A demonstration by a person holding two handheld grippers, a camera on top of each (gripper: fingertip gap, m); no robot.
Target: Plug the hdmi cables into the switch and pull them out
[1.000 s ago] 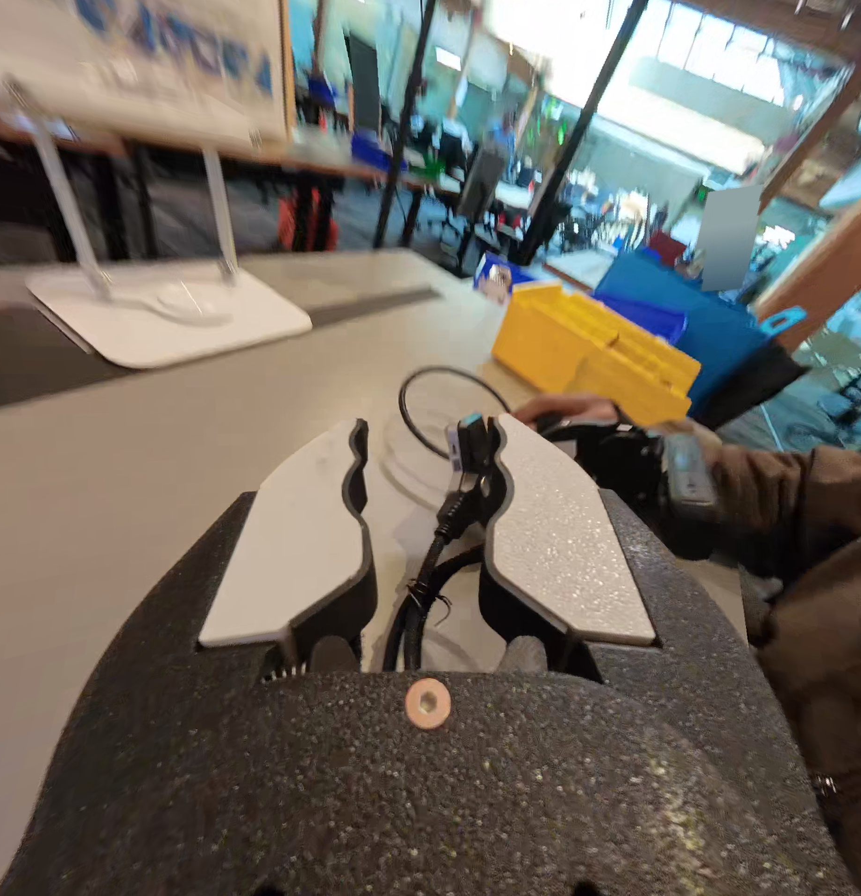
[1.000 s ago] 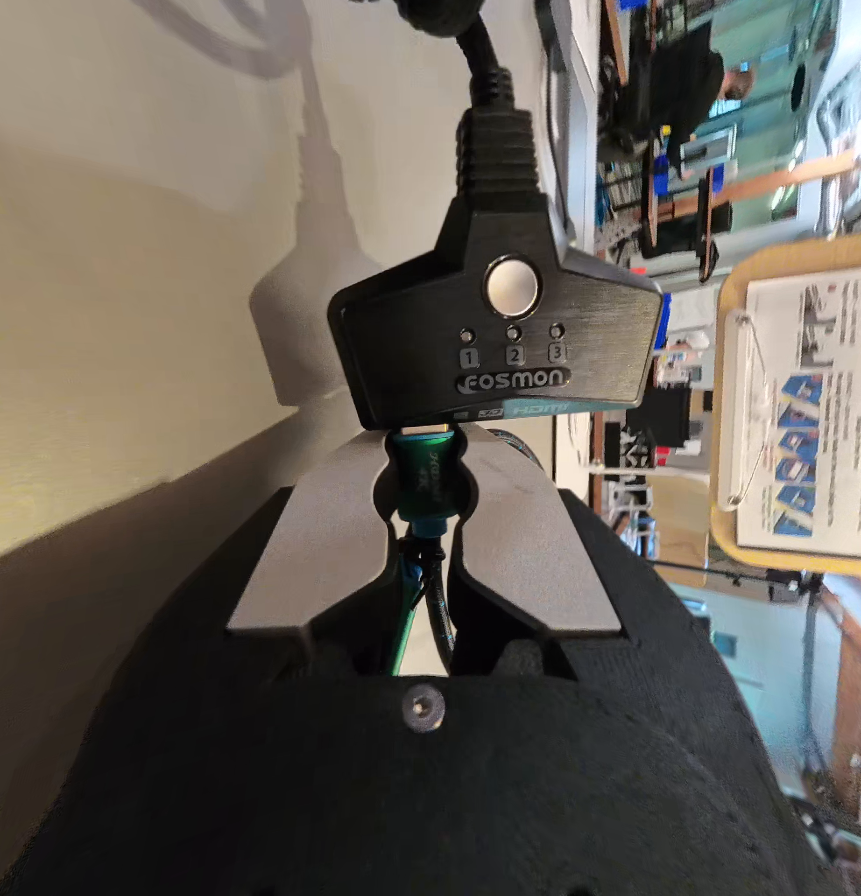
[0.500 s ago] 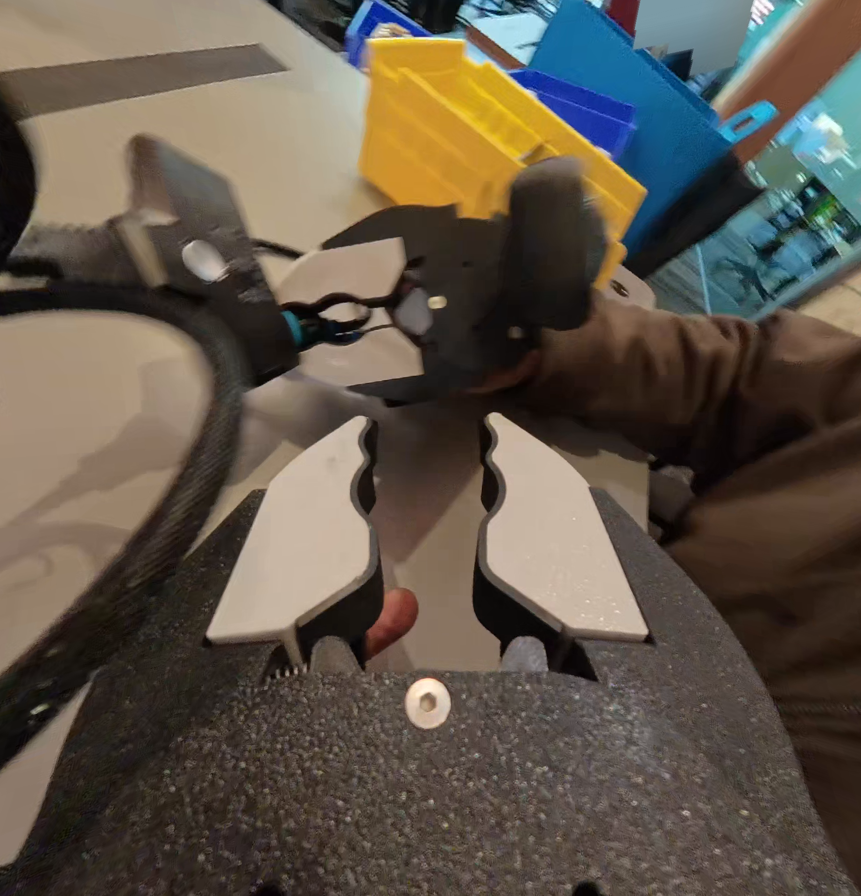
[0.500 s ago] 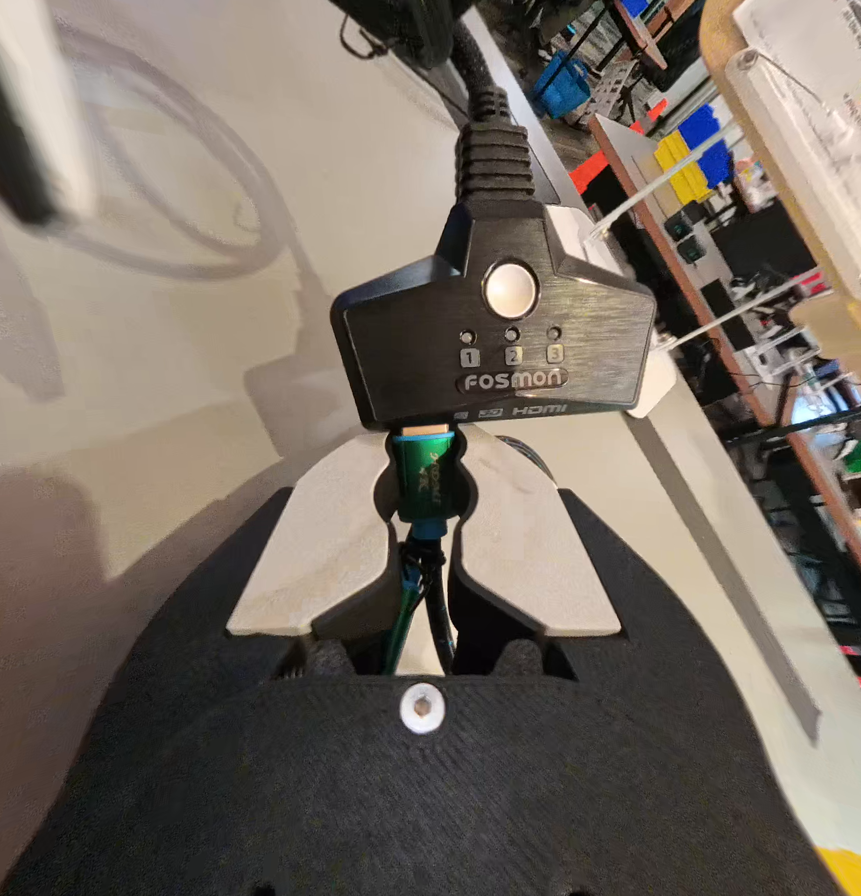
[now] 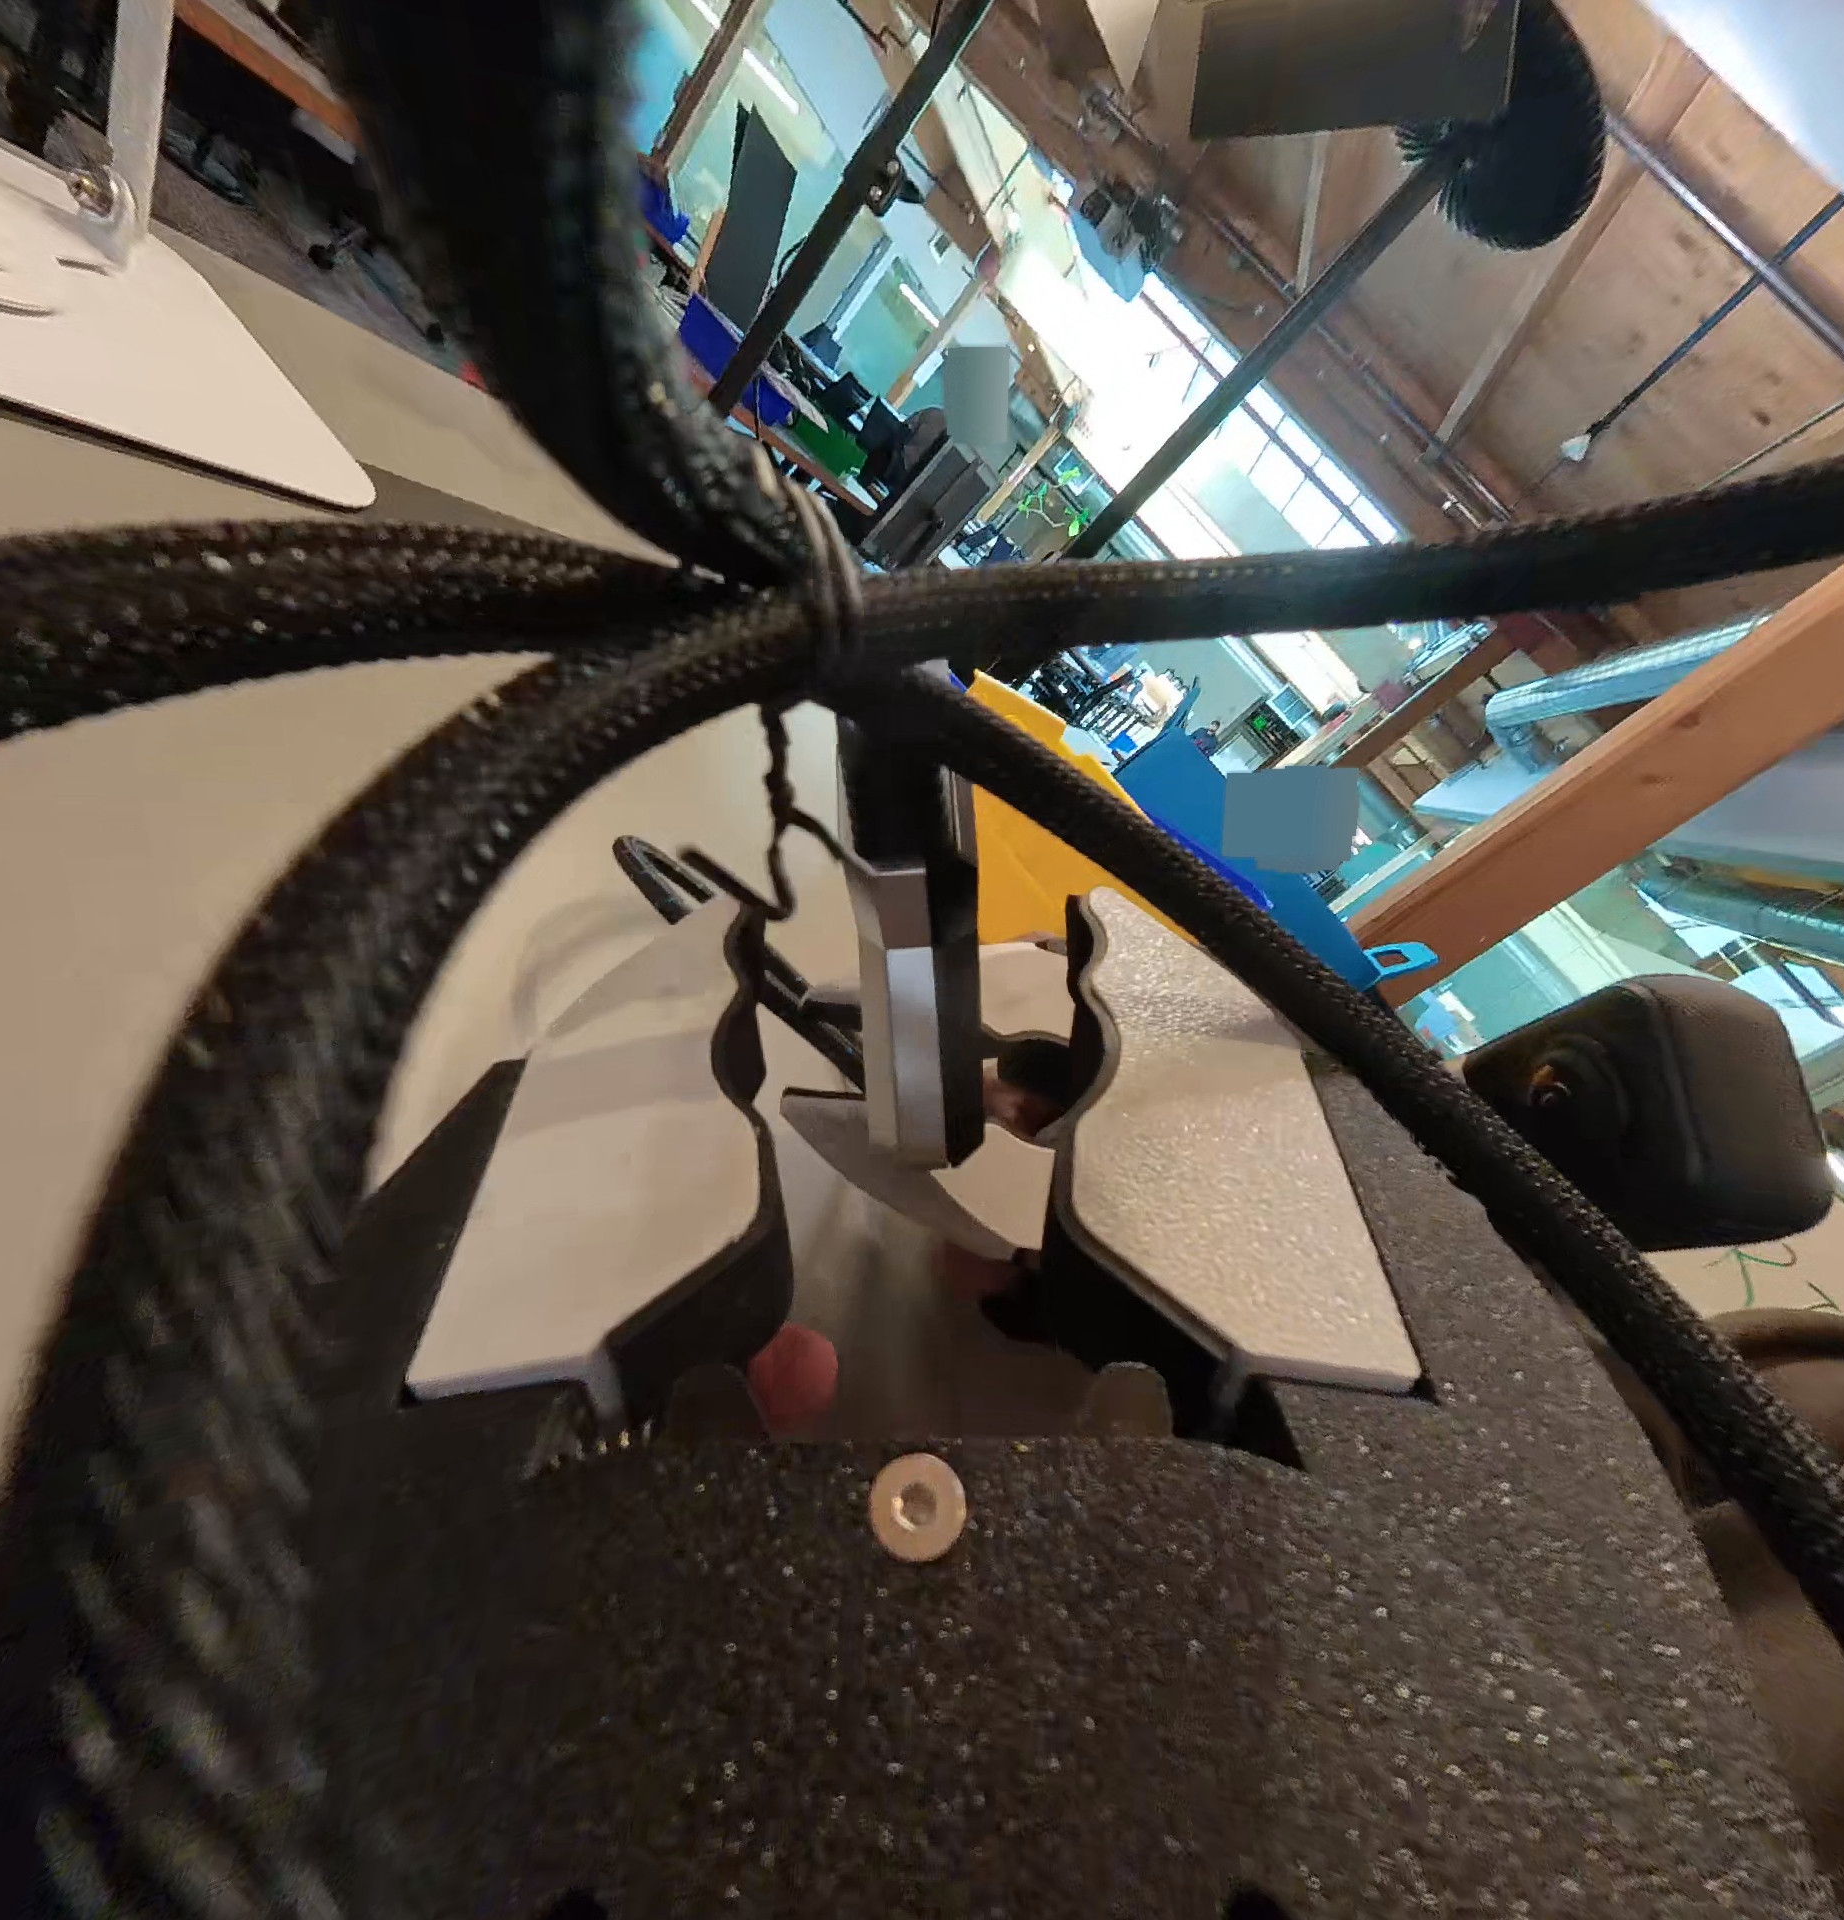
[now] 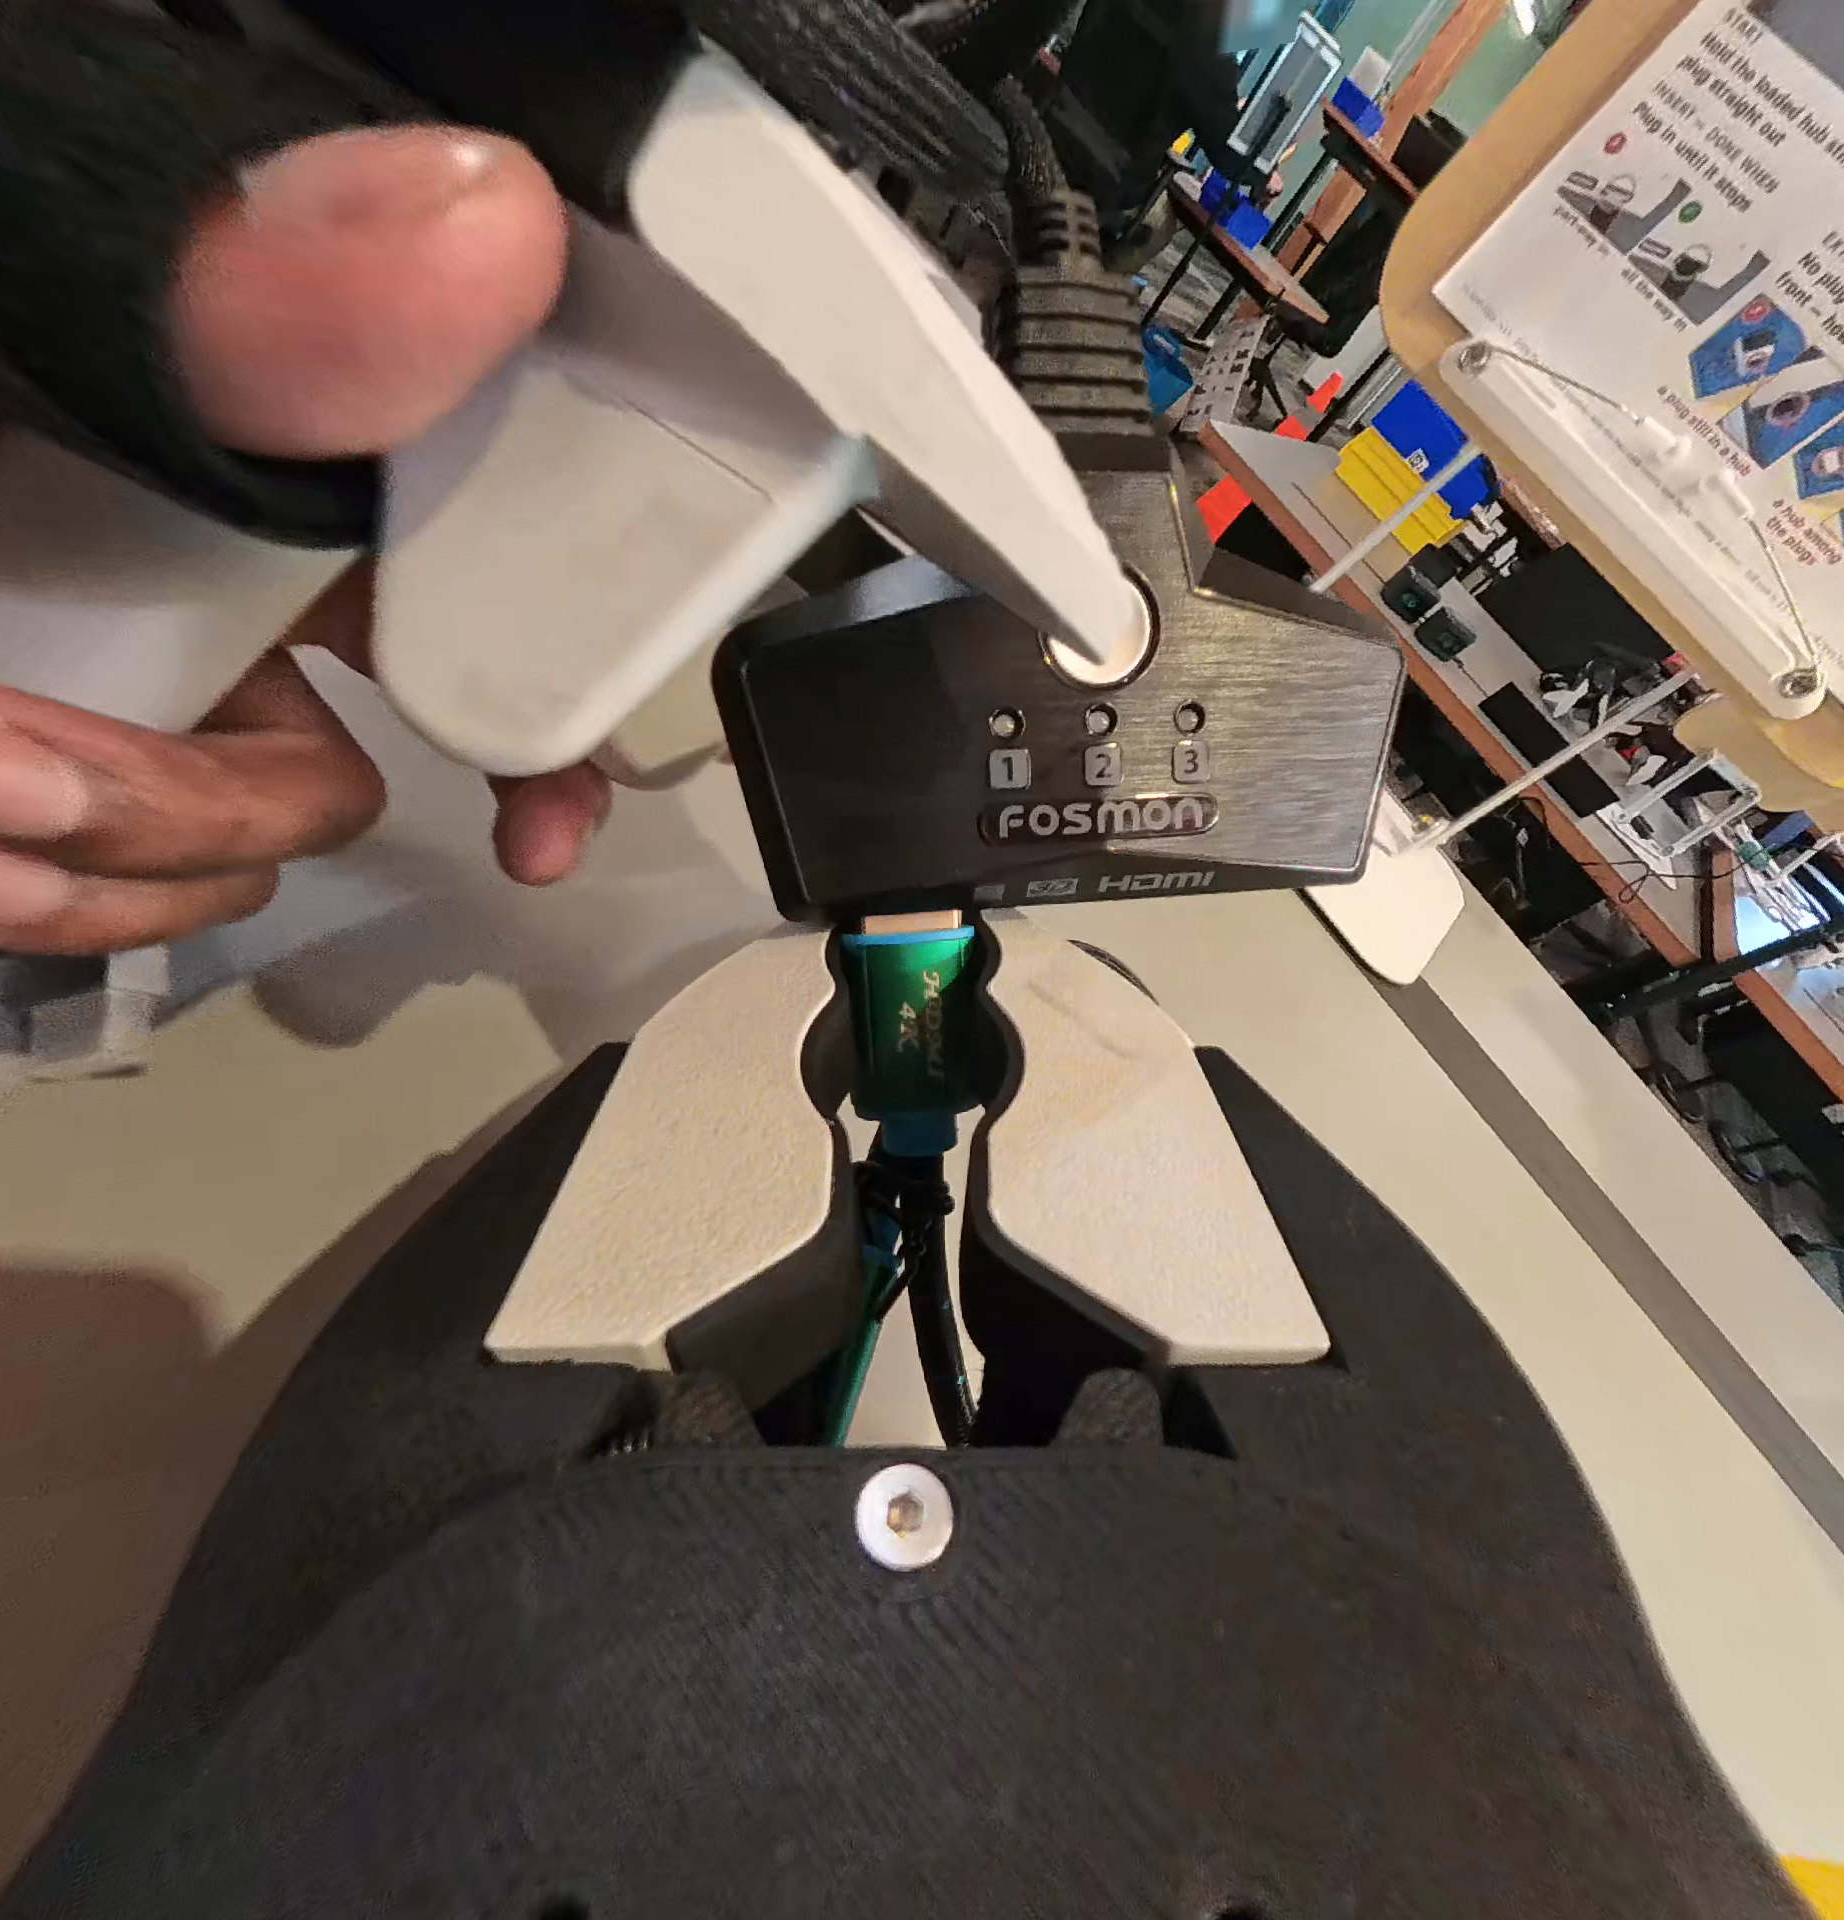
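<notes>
Now the left gripper (image 5: 902, 997), empty and clear of the right a moment ago, spreads wide astride the black switch box (image 6: 1063, 748) while the right gripper (image 6: 913, 1023) stays clamped on the green plug (image 6: 902, 1023) seated in its port.

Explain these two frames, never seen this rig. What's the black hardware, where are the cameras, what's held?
There is no robot here: a person holds a two-finger gripper in each hand, and each carries a camera looking along its fingers.

In the right wrist view, the right gripper is clamped on a green plug that is seated in a black switch box. The left gripper's finger reaches over the box, its tip at the round button.

In the left wrist view, the left gripper is open, with the box edge-on between its fingers. Braided black cables cross in front. A yellow bin sits on the grey table.
</notes>
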